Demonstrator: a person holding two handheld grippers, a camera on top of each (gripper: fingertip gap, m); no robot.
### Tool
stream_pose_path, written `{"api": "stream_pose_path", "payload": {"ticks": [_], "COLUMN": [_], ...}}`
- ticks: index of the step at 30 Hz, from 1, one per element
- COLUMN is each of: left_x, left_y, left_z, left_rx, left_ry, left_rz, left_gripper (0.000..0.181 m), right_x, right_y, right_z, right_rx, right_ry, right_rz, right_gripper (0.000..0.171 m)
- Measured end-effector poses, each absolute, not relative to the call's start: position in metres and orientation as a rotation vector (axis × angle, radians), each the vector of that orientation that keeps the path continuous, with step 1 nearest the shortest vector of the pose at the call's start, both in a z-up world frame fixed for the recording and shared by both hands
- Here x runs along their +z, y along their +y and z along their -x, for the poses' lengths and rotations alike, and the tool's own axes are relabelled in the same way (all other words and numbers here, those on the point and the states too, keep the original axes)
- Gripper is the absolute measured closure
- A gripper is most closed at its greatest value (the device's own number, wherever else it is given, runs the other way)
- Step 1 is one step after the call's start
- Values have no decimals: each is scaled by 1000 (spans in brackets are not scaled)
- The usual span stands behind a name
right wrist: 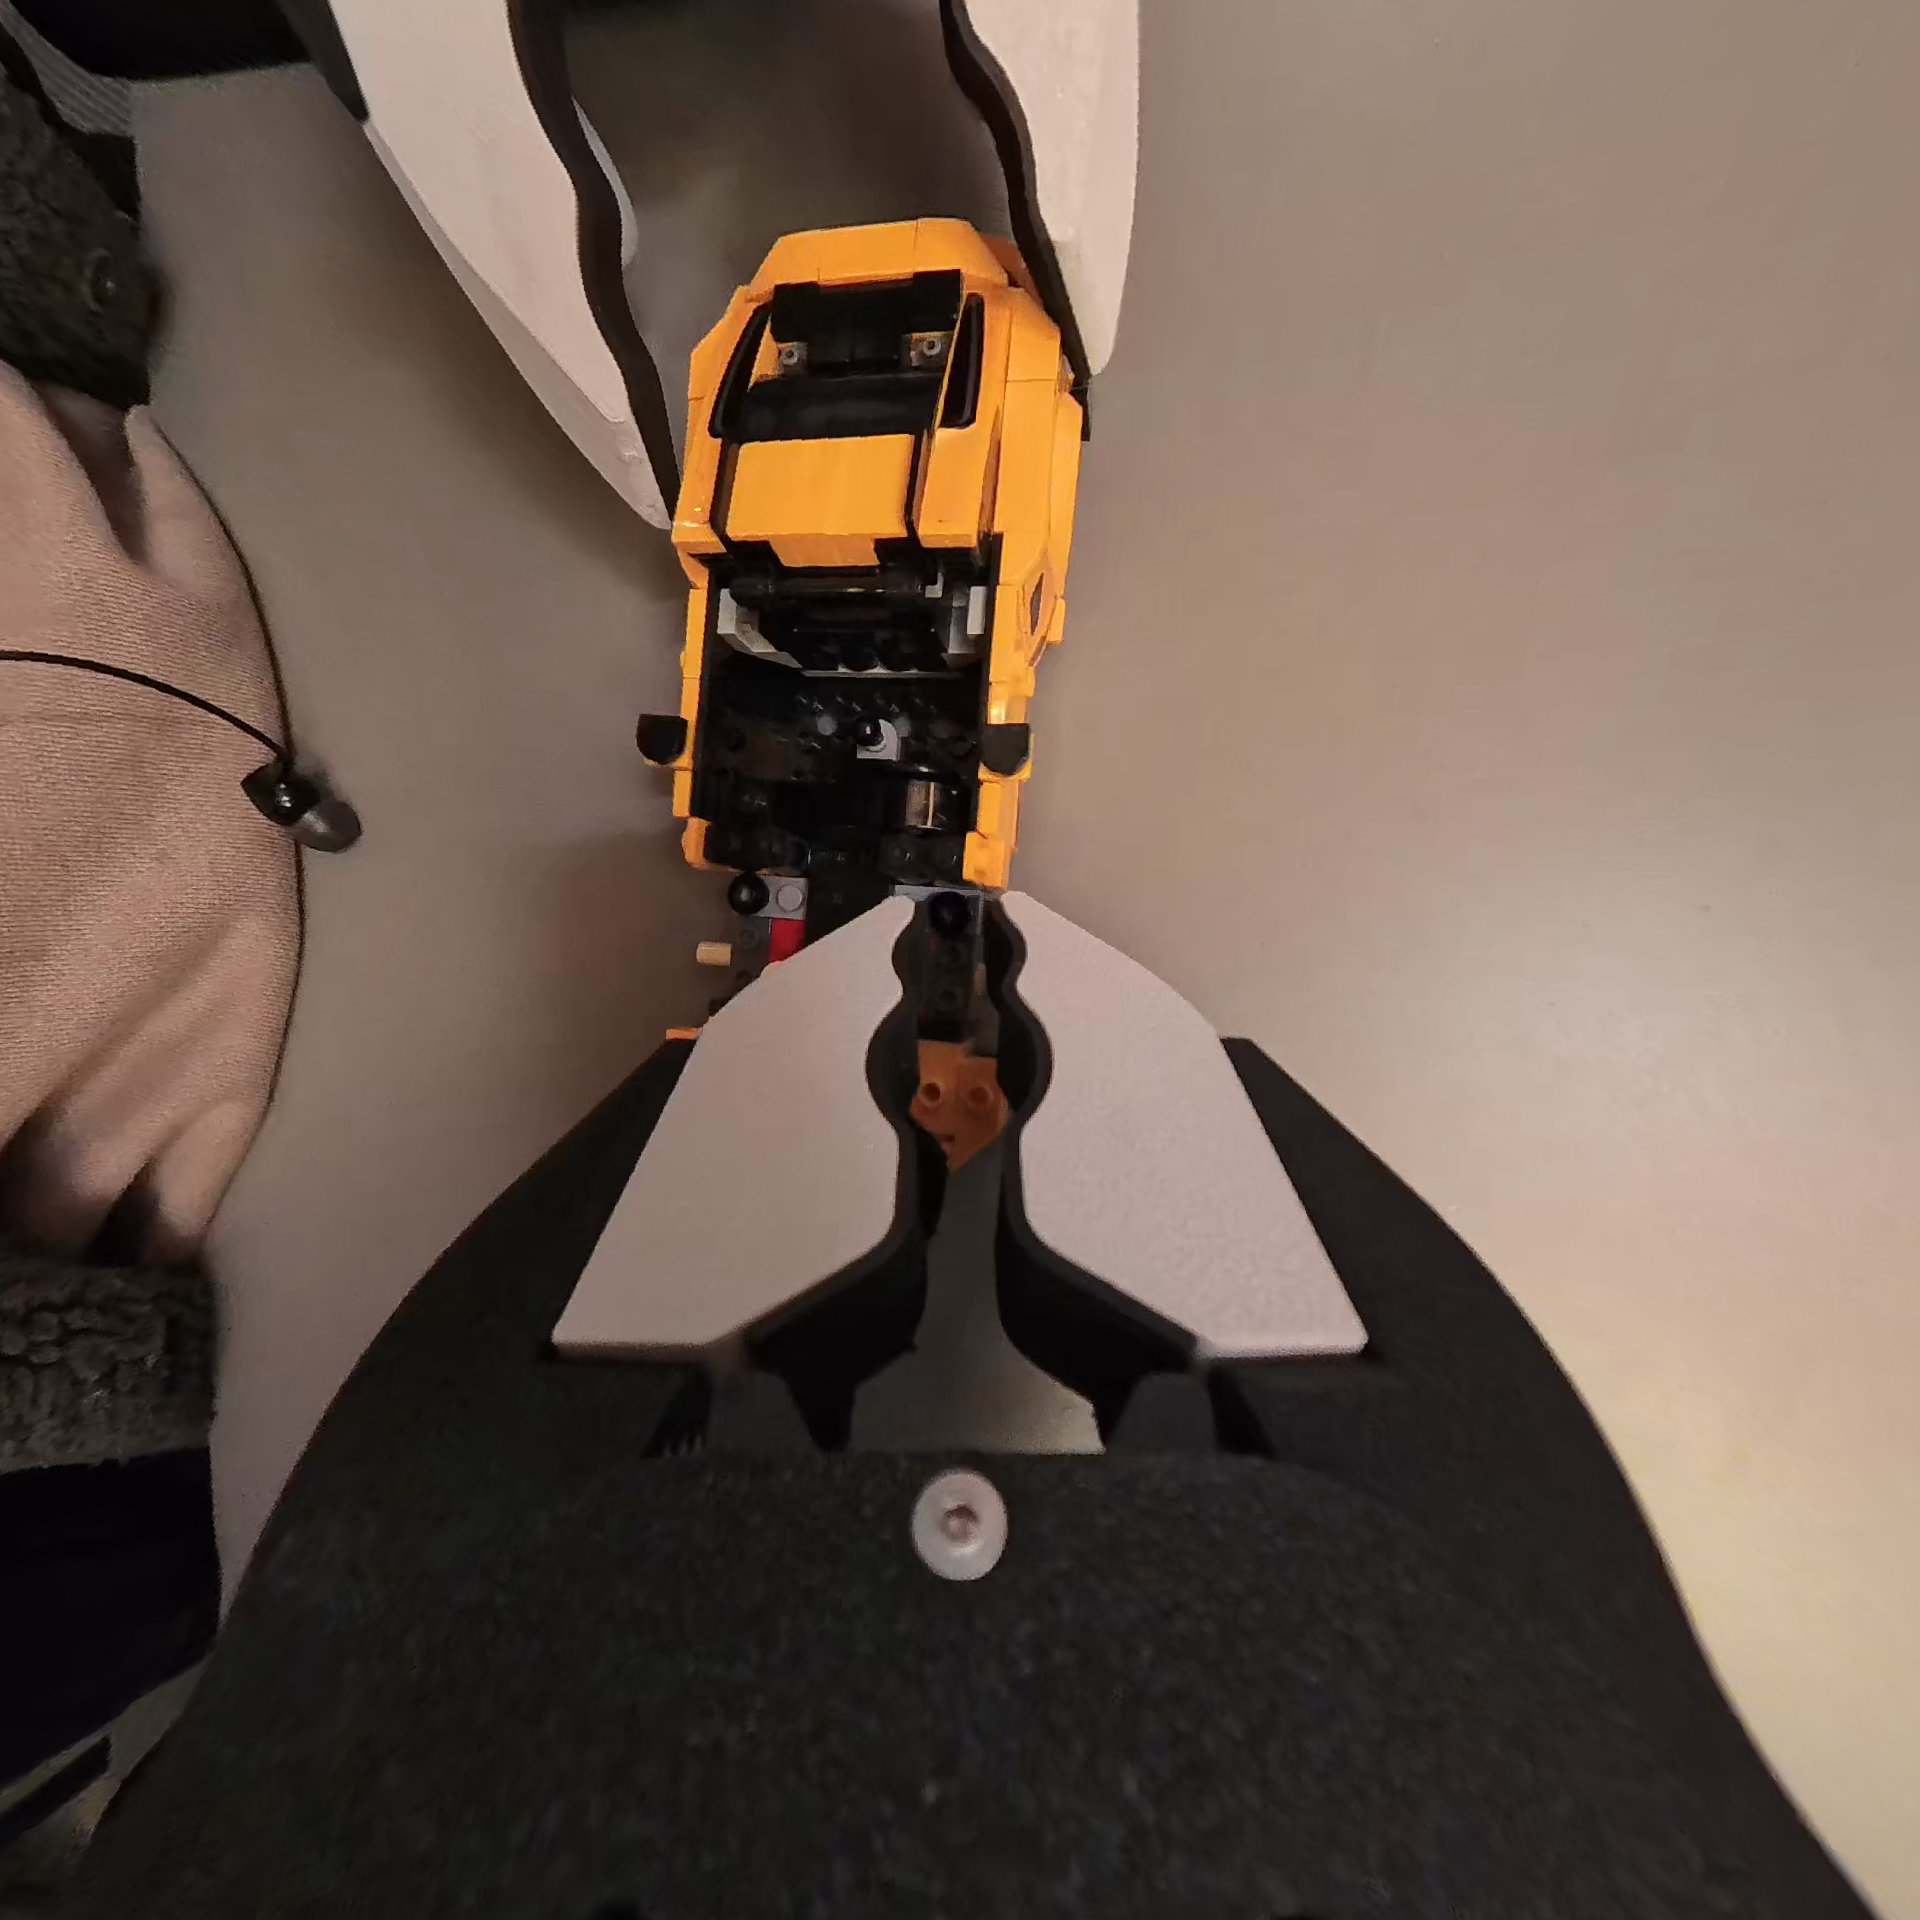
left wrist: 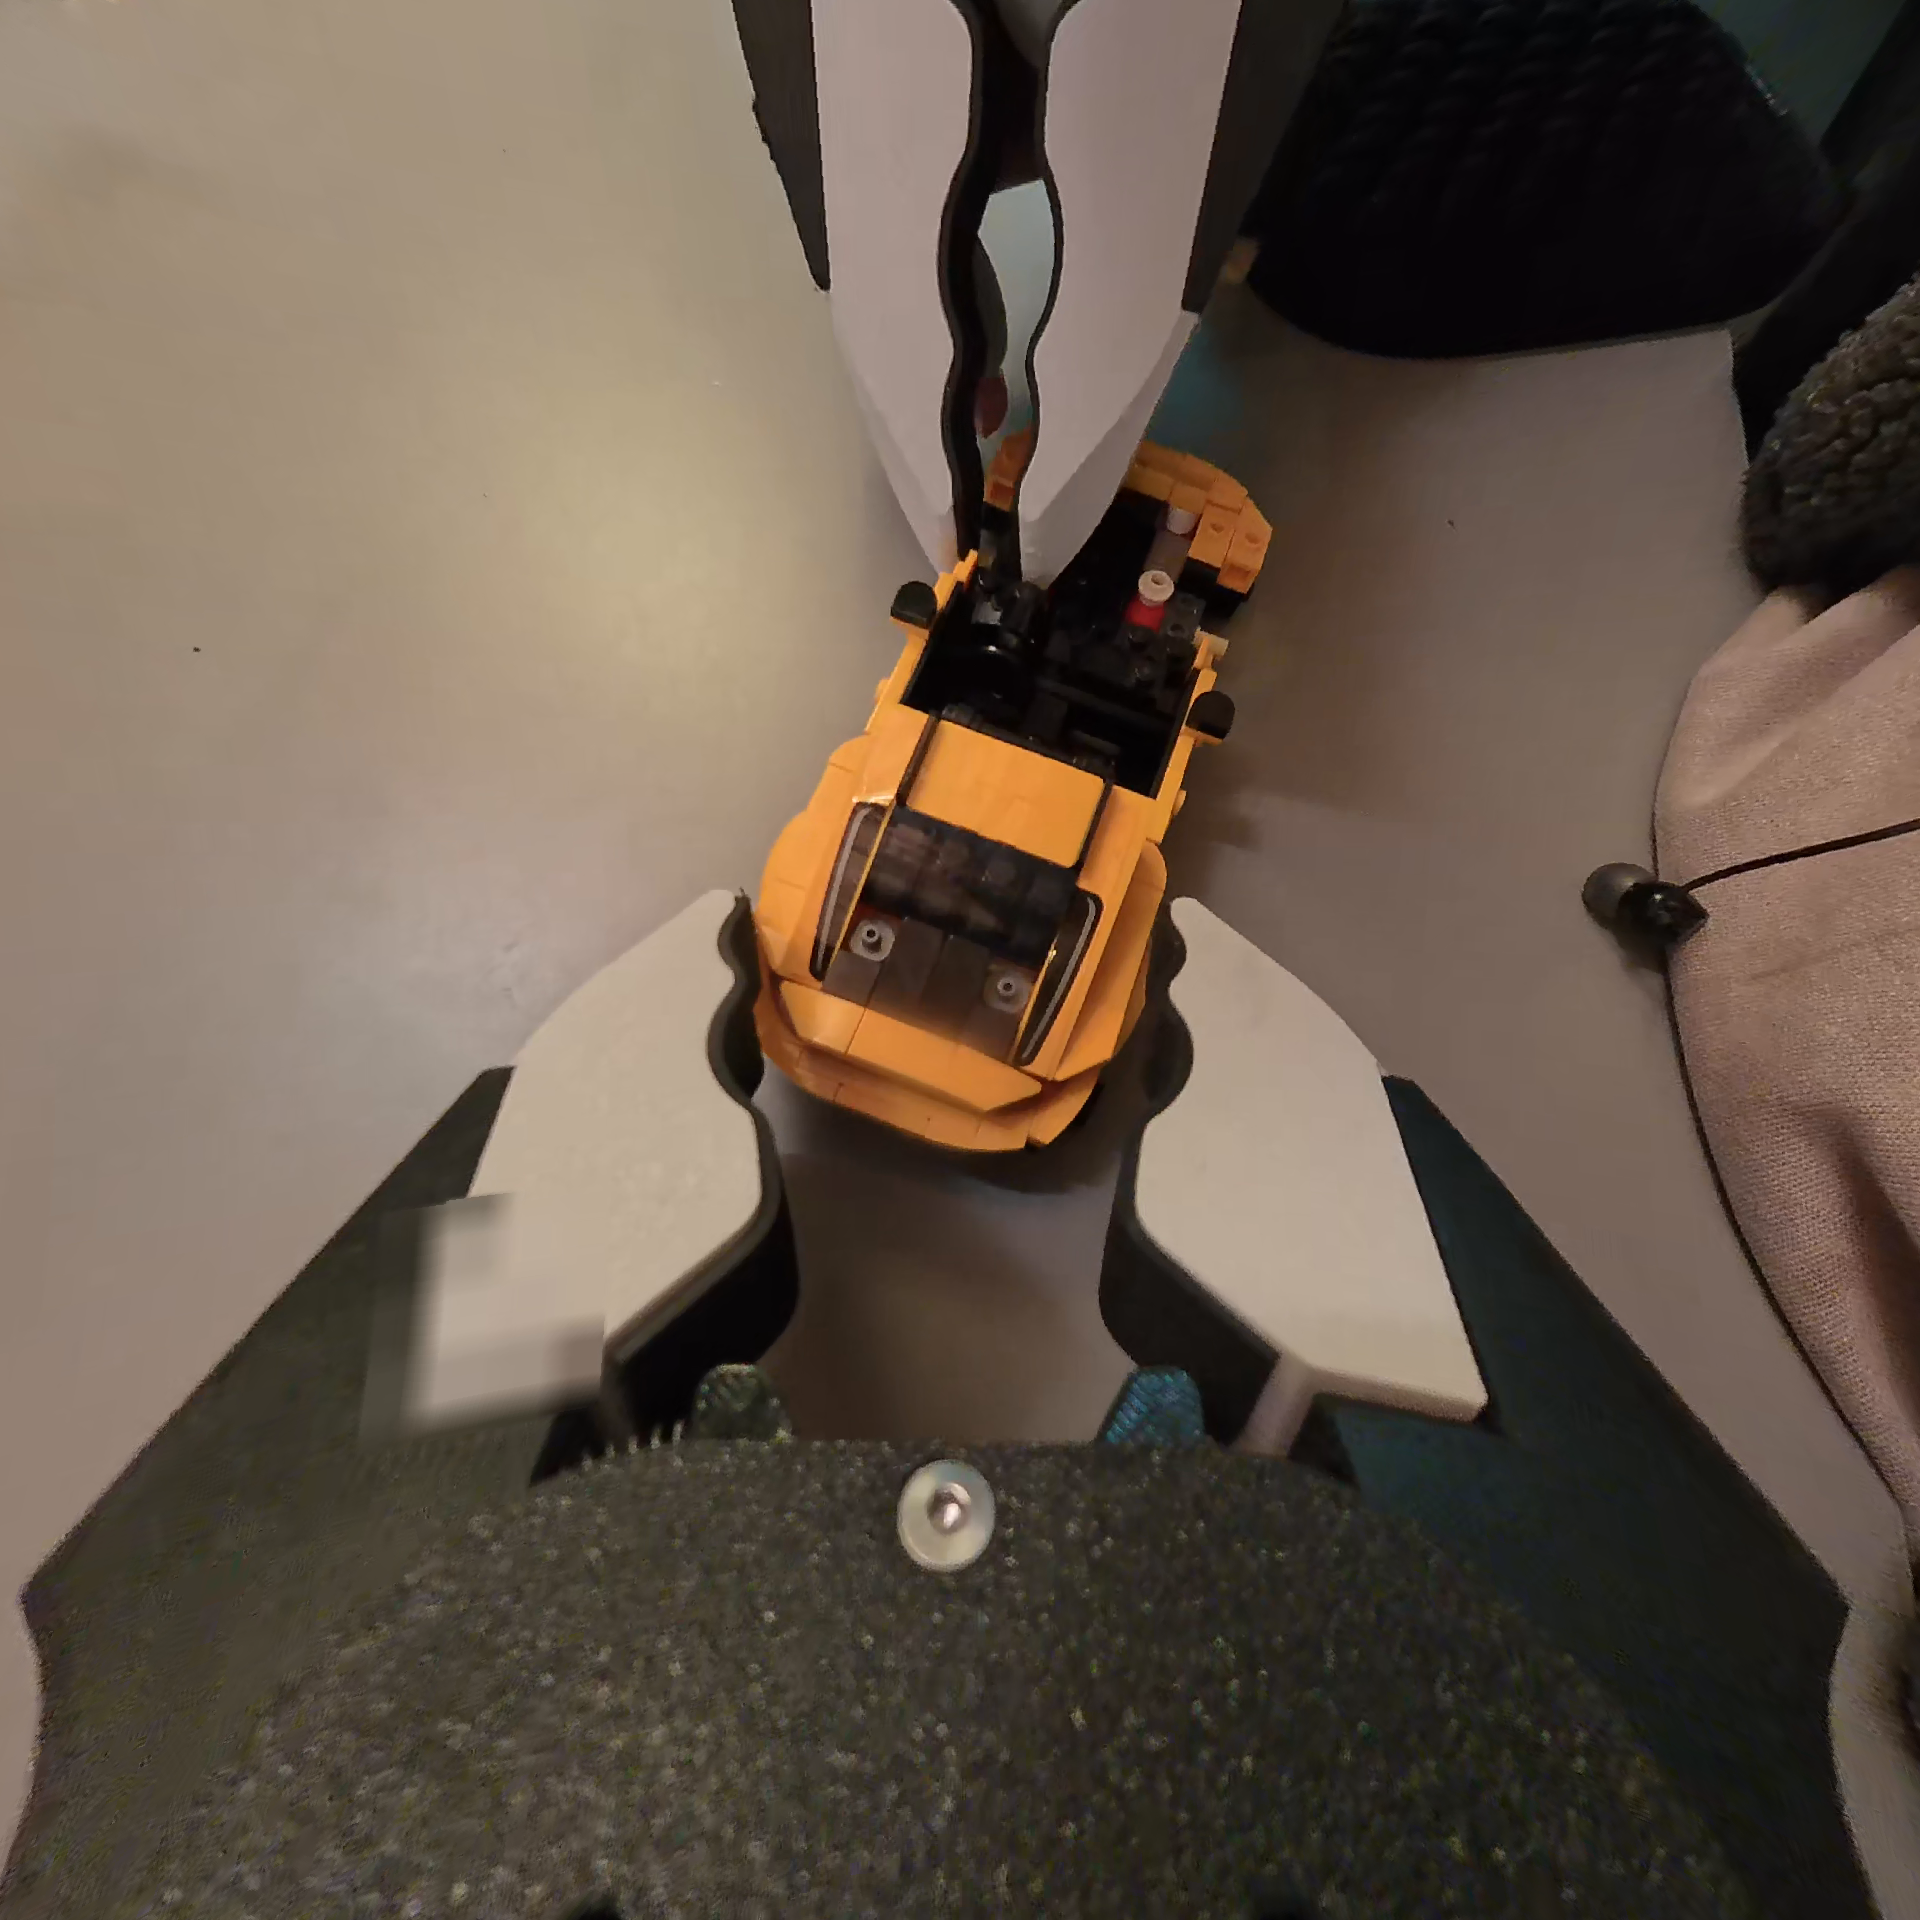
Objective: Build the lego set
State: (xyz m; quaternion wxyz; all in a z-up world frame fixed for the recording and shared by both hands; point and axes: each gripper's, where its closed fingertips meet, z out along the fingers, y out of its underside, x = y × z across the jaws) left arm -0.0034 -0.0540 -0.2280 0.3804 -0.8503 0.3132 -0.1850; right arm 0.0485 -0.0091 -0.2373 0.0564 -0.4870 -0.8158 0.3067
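Note:
An orange lego car (left wrist: 987,821) with an open black interior stands on the grey table (left wrist: 416,623). My left gripper (left wrist: 956,935) is shut on the car's nose, one pad on each side. In the right wrist view its white fingers (right wrist: 520,260) flank the car (right wrist: 862,488) from the far end. My right gripper (right wrist: 948,909) is nearly shut on a small black lego piece (right wrist: 948,916) at the car's rear interior. In the left wrist view it (left wrist: 987,551) comes down from above into the cockpit. Orange rear bricks (right wrist: 961,1101) show through the gap between its pads.
A person's beige garment (left wrist: 1787,987) with a black drawstring toggle (left wrist: 1642,904) lies right of the car; it shows left in the right wrist view (right wrist: 125,779). A dark fleece sleeve (right wrist: 62,260) and a dark padded object (left wrist: 1507,156) are nearby. My right fingertips sit around 8 cm from my left ones.

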Motion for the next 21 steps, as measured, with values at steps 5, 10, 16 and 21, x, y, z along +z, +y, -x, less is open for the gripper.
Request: {"api": "stream_pose_path", "payload": {"ticks": [5, 10, 16, 21], "left_x": [-228, -228, -228, -228], "left_y": [-54, -54, -55, -55], "left_z": [4, 4, 4, 4], "left_rx": [-472, -470, -466, -465], "left_ry": [802, 805, 809, 811], "left_rz": [2171, 2171, 2171, 2172], "left_gripper": [110, 111, 111, 111], "right_x": [-237, -237, -238, -235], "right_y": [-9, -9, -9, -11], "right_z": [-48, -48, -48, -47], "right_rx": [977, 1030, 1081, 1147], "right_ry": [-2458, -2438, -2412, -2389], "right_rz": [1501, 1544, 1593, 1642], "right_gripper": [161, 161, 161, 160]}}
